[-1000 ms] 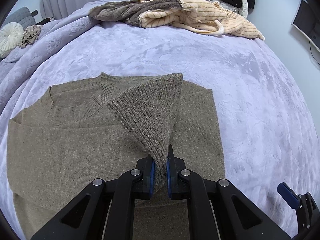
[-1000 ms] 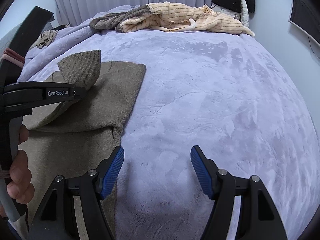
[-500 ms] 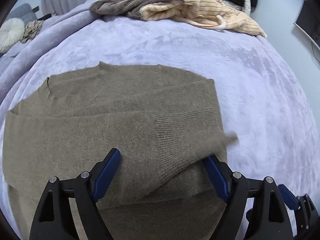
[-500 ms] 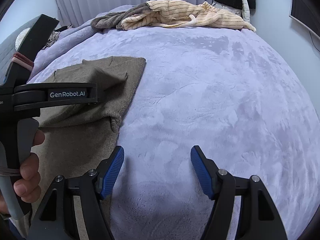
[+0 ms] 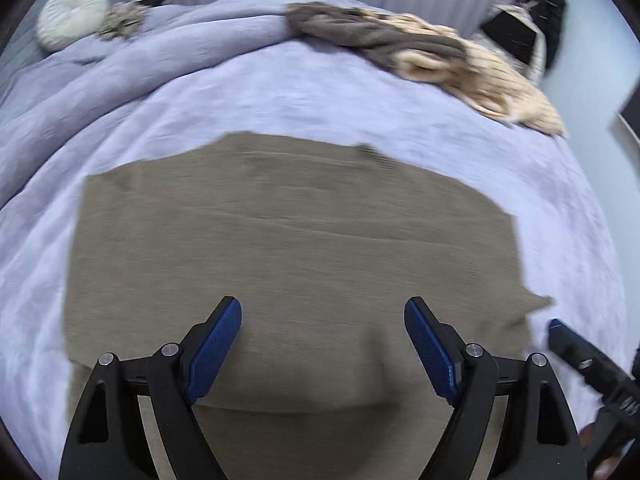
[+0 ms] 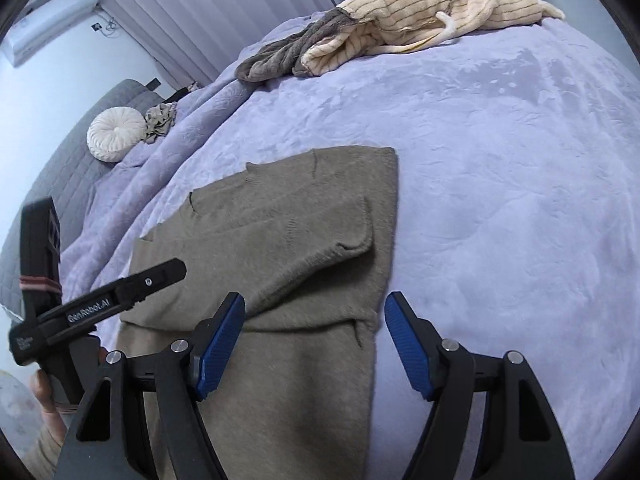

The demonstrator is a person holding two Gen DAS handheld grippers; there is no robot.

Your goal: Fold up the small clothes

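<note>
An olive-brown knit sweater (image 5: 288, 248) lies flat on the lavender bed, both sleeves folded across its chest. It also shows in the right wrist view (image 6: 288, 248), the sleeve cuff (image 6: 356, 236) resting near its right edge. My left gripper (image 5: 322, 344) is open and empty, hovering over the sweater's lower body. My right gripper (image 6: 314, 340) is open and empty above the sweater's right edge. The left gripper's body (image 6: 100, 300) shows at the left of the right wrist view. The left wrist view is motion-blurred.
A heap of cream striped and grey-brown clothes (image 6: 384, 28) lies at the far side of the bed (image 6: 520, 200). A round white cushion (image 6: 116, 134) and a small crumpled cloth (image 6: 160, 120) sit at the far left. Curtains hang behind.
My left gripper opened and let go of the sleeve, which now lies flat across the sweater. Both grippers swung left; the right one now hovers over the sweater's edge.
</note>
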